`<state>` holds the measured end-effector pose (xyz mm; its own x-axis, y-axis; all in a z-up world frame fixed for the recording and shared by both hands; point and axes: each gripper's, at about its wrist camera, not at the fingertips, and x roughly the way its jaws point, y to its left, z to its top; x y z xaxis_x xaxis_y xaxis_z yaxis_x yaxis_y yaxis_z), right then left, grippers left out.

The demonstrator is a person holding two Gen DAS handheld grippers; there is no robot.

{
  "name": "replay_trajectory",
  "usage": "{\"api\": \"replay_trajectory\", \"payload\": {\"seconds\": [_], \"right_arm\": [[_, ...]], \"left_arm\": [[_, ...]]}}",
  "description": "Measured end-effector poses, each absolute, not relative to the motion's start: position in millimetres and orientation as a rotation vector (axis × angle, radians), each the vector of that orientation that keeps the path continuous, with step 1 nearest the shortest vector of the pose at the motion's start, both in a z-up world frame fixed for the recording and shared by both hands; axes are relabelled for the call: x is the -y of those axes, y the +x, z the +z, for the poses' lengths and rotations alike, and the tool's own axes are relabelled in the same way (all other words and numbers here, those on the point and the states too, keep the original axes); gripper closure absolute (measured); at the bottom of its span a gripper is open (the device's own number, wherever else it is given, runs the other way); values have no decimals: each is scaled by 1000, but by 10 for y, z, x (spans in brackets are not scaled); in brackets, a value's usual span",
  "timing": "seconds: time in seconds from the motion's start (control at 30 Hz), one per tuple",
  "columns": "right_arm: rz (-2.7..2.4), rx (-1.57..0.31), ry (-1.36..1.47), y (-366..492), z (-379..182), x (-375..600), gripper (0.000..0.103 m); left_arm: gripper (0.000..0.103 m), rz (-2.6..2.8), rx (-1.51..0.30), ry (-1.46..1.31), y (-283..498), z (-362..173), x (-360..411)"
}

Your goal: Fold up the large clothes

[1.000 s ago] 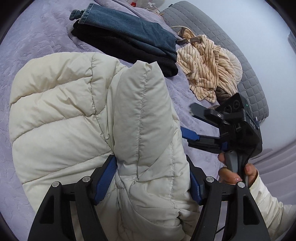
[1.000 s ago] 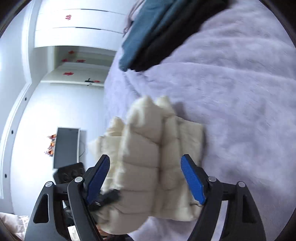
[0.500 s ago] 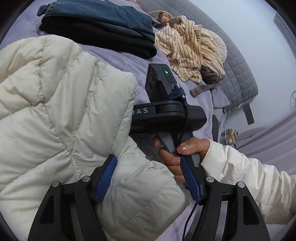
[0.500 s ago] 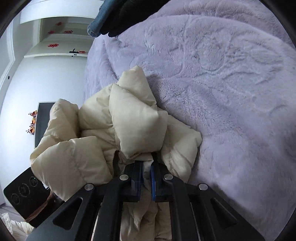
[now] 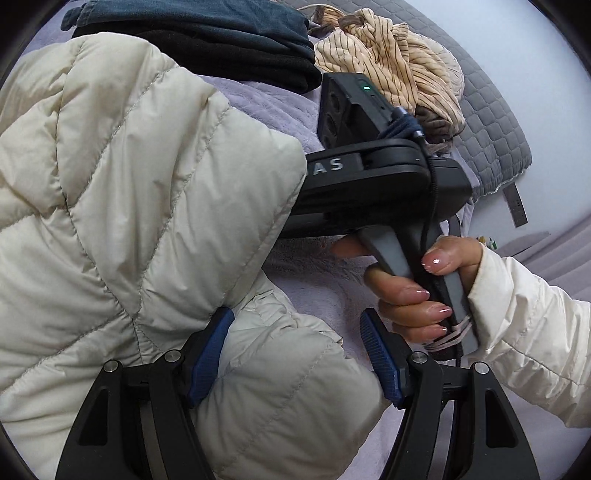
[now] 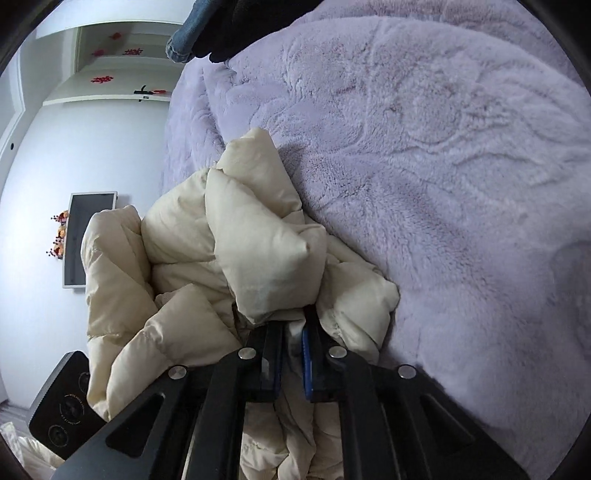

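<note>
Fuzzy lilac bed [image 6: 443, 147] is carrying the cream puffer jacket [image 5: 147, 184]; right gripper [image 6: 291, 363] jaws are clamping its fabric, left gripper [image 5: 295, 358] jaws are gaping wide over it

A home bedroom. Shown by a bed under a plush lavender blanket [image 6: 424, 155], a grey quilted headboard [image 5: 491, 122], folded jeans [image 5: 192, 18] and a striped top [image 5: 399, 62] lying on it, plus a wall-mounted screen [image 6: 86, 240] and white built-in cupboards [image 6: 107, 62].

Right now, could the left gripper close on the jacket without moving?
Probably yes. The left gripper is open with a puffy fold of the jacket already lying between its pads, nothing over it. The right gripper is shut on another fold, and its body sits just beyond, so little room forward.
</note>
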<state>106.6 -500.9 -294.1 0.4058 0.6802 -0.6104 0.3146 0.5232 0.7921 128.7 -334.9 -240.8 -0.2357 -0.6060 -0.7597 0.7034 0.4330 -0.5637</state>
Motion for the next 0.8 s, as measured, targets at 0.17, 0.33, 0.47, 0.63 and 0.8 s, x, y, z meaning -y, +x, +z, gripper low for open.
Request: {"api": "replay_trajectory", "payload": {"seconds": [0.17,0.33,0.47,0.63,0.8], "right_arm": [[238,-1130,1031,816,-2700,5161,25],[234,-1099,1078,496,-2632,5294,22],[255,-1108,1086,368,-2586,5268,22],[286,-1093,1107,210,-2528,5254,12],[350,-1088,1077,373,-2468,5129,0]], "left_arm": [[32,-1219,-1332,98,1275,-2407,3355],[32,-1217,-1322,116,1224,-2398,3409],[32,-1217,-1306,137,1159,-2375,3437],[32,-1222,-1269,151,1110,-2356,3413],[32,-1221,-1245,180,1087,-2344,3446]]}}
